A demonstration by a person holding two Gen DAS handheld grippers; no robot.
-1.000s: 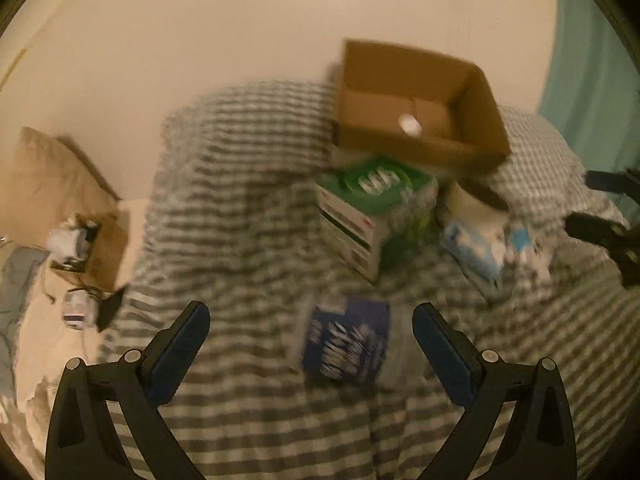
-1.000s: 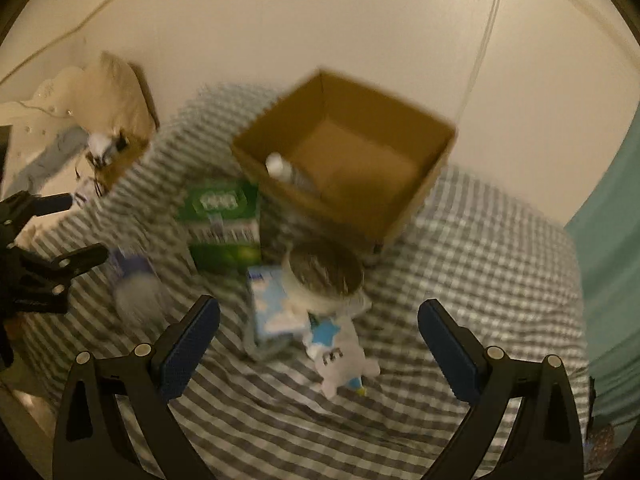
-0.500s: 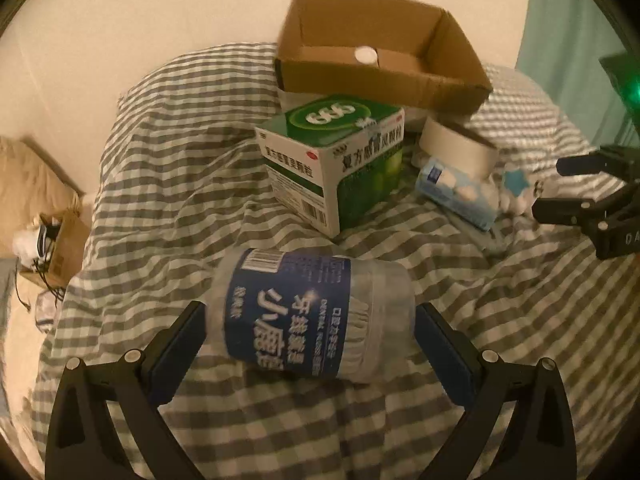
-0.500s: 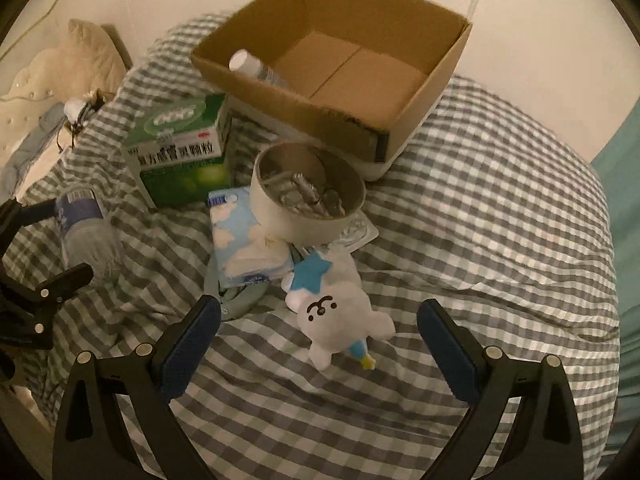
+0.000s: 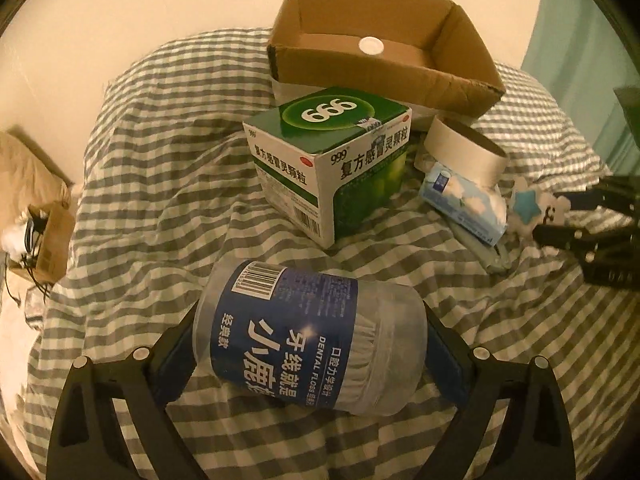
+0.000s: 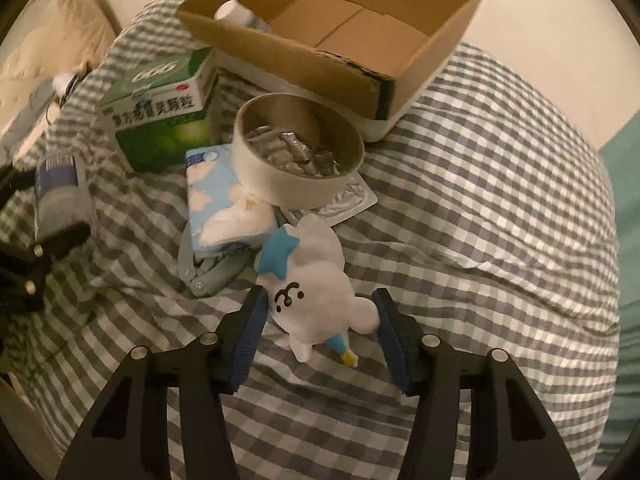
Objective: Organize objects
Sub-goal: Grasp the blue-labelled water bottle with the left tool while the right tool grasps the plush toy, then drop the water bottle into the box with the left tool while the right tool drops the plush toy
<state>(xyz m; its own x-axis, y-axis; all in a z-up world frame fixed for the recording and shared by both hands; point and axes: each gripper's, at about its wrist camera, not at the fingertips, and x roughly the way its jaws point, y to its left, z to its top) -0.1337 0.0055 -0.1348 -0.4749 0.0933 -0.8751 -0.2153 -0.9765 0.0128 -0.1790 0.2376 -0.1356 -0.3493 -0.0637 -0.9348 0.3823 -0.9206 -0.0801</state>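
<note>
A clear dental floss jar [image 5: 304,332] with a blue label lies on its side on the checked bedspread [image 5: 160,200]. My left gripper [image 5: 310,316] is closing on it, pads against both ends. In the right wrist view a white plush [image 6: 316,280] with a blue star lies between the pads of my right gripper [image 6: 320,296]. Those jaws are closing, with a thin gap still showing on the left side. Behind stand a green medicine box [image 5: 328,168], a tape roll [image 6: 296,160], a tissue pack [image 6: 224,208] and an open cardboard box [image 6: 312,60] holding a white-capped bottle [image 6: 232,12].
A foil blister pack [image 6: 352,200] lies under the tape roll and a grey-green clip [image 6: 208,276] under the tissue pack. A small box of clutter [image 5: 48,240] sits off the bed's left side. A teal curtain [image 5: 592,60] hangs at the right, a pale wall behind.
Both grippers came down onto the bed. The left one now has the jar between its pads. The right jaws narrowed a lot around the plush.
</note>
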